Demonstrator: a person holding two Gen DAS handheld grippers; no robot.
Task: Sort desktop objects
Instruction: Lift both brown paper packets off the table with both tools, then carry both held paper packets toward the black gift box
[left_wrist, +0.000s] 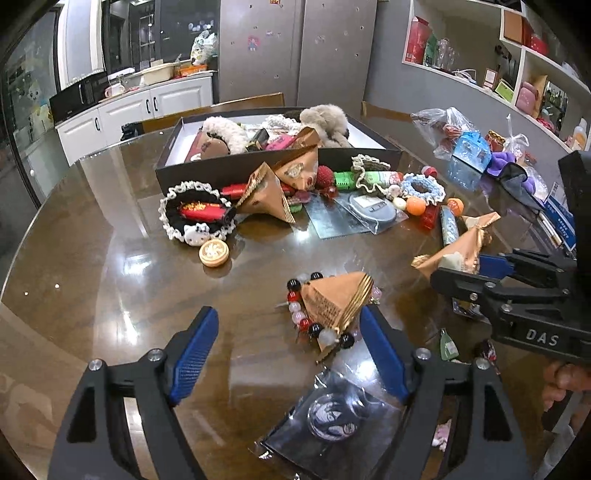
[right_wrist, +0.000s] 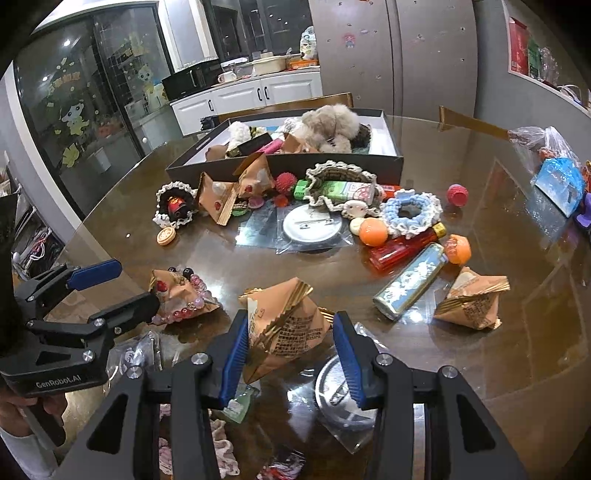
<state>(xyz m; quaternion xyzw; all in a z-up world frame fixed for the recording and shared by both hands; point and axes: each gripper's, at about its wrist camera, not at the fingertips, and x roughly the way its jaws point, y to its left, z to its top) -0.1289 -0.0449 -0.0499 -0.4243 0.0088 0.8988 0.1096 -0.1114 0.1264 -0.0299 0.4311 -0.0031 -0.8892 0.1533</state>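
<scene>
Kraft-brown, pyramid-shaped snack packets with gold crimped edges are scattered over the glossy dark wooden table (left_wrist: 110, 280), and two of them sit at the grippers. The right gripper (right_wrist: 291, 354) has its blue ribbed pads closed against the sides of one brown packet (right_wrist: 286, 328), which stands tilted between them, just above the tabletop. The left gripper (left_wrist: 286, 350) stands wide, its pads apart and pressing on nothing; a second brown packet (left_wrist: 334, 301) lies ahead of it, close against the inner face of its right finger (left_wrist: 384, 354), on top of a bead bracelet of red, black and pale pink beads (left_wrist: 306, 325) (whether the pad actually touches the packet I cannot tell). Beneath the left gripper lies a clear plastic sleeve holding a round dark badge (left_wrist: 332, 417). A third brown packet (right_wrist: 472, 299) rests on the table to the right, beside a silver-and-blue lighter (right_wrist: 410, 284) and a red lighter (right_wrist: 402, 247). Farther back sit an orange ball (right_wrist: 373, 231), a light-blue crocheted scrunchie (right_wrist: 410, 212) and a bagged white round badge (right_wrist: 314, 225). Behind them, a shallow black cardboard box with a white lining (right_wrist: 391, 162) holds fluffy hair ties and small packets.
</scene>
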